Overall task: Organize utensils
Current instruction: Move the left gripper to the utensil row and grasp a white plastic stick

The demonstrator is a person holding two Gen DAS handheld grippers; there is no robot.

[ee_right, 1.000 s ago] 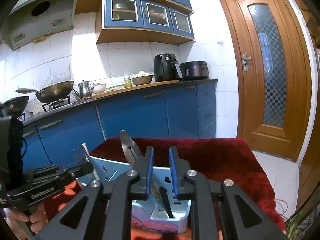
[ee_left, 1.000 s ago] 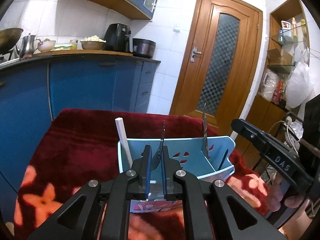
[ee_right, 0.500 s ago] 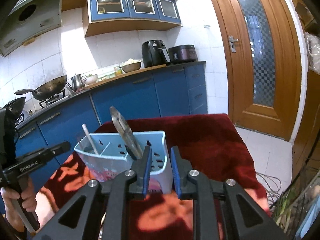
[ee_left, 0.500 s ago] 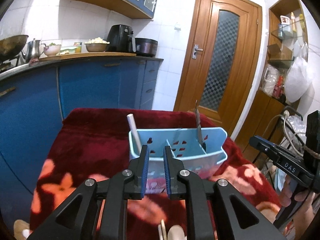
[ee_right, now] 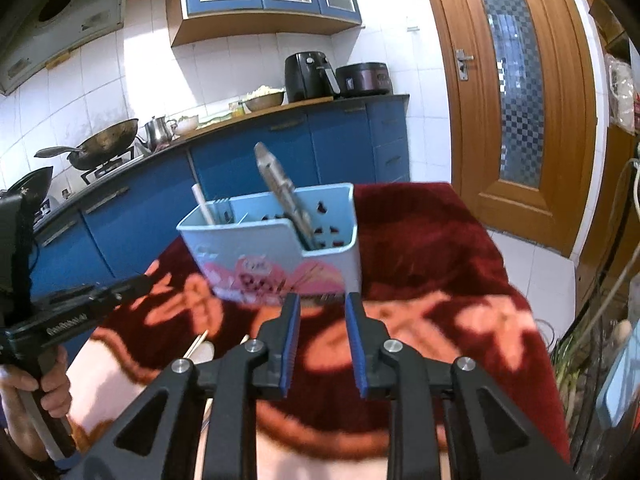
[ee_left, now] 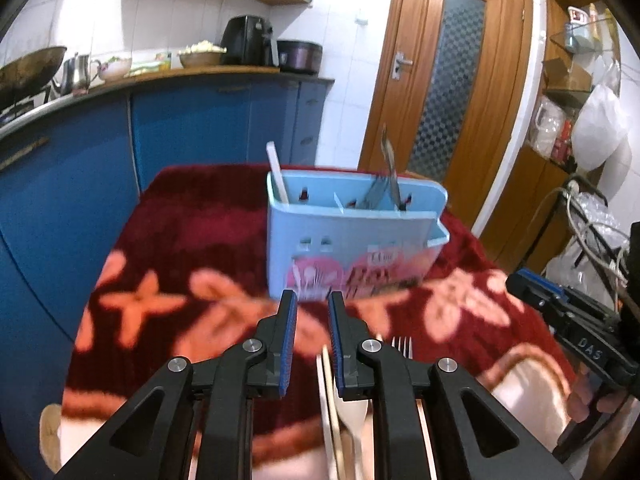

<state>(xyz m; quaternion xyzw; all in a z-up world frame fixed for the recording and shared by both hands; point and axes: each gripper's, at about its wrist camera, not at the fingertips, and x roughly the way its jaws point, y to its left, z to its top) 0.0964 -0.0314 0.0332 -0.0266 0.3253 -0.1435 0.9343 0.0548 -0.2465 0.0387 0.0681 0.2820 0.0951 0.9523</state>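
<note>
Setting: kitchen, table under a dark red floral blanket (ee_left: 208,216); blue cabinets (ee_right: 248,184) and a wooden door (ee_right: 516,92) behind.
Caddy: light blue utensil caddy (ee_left: 348,240) stands upright on the blanket, pink print on its front wall, divided into compartments.
In caddy: white stick-like handle (ee_left: 277,172) leans in the left compartment as seen from the left wrist cam; metal utensil (ee_right: 286,192) sticks up tilted from the far-side compartment; fork tines (ee_right: 223,210) show near the white handle. Exact utensil types hard to tell w/ blur.
Loose items: a fork (ee_left: 401,347) and a pale spoon w/ chopsticks (ee_left: 344,408) lie on the blanket under the left tool, nearer the camera than the caddy.
Left gripper (ee_left: 312,304): fingers parted by a narrow gap, nothing between them; held above the blanket, just short of the caddy's front.
Right gripper (ee_right: 322,304): fingers parted a bit wider, empty; tips near the caddy's base, not touching.
Hands: person's left hand (ee_right: 36,384) grips the left tool's handle at frame edge.
</note>
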